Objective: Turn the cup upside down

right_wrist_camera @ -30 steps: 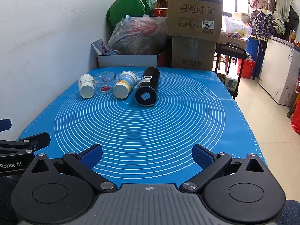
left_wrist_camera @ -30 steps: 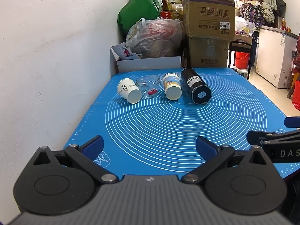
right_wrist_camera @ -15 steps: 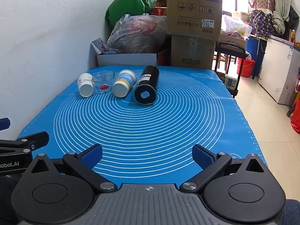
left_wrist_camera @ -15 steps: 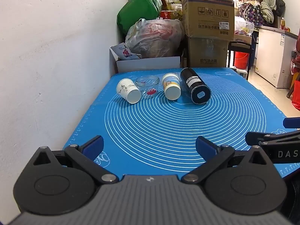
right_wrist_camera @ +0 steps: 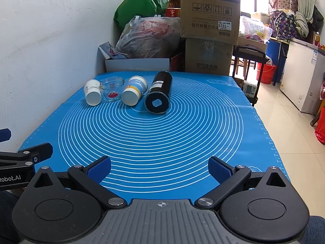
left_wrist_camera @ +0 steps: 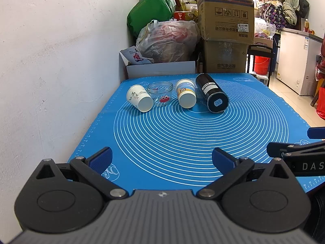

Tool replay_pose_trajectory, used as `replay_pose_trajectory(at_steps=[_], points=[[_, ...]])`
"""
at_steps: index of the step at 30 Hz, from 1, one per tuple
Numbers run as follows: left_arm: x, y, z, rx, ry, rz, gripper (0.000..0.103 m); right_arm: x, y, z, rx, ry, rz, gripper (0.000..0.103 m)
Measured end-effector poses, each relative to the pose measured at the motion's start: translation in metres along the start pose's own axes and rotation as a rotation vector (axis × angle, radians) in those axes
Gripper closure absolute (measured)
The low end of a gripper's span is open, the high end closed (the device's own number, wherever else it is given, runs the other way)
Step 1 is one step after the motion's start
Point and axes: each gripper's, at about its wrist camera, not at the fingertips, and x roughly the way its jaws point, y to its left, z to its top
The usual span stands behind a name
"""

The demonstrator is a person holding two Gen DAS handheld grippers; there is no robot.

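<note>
Several cups sit in a row at the far end of the blue mat (left_wrist_camera: 182, 138). A white paper cup (left_wrist_camera: 139, 98) lies on its side at the left, also in the right wrist view (right_wrist_camera: 92, 95). A clear glass jar (left_wrist_camera: 160, 93) stands upright beside it. A white cup with a blue and yellow print (left_wrist_camera: 185, 96) and a black tumbler (left_wrist_camera: 212, 96) lie on their sides. My left gripper (left_wrist_camera: 161, 160) is open and empty at the mat's near edge. My right gripper (right_wrist_camera: 159, 169) is open and empty beside it.
A white wall runs along the left of the table. Cardboard boxes (left_wrist_camera: 225, 32), a green bag (left_wrist_camera: 150, 12) and a full plastic bag (left_wrist_camera: 168, 40) stand behind the far edge. The floor drops off at the right, with a white freezer (right_wrist_camera: 304, 77).
Both grippers have crept slightly forward and the cups look marginally nearer. Nothing on the mat has moved.
</note>
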Motion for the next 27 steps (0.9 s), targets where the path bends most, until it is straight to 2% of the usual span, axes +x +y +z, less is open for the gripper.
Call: replay_pose_trajectory(at_steps=[27], points=[[-0.0024,-0.0031,-0.0005,0.01,-0.004,-0.004,0.0,-0.0003,-0.0015,-0.0002,0.005,0.002,-0.001,0.0]])
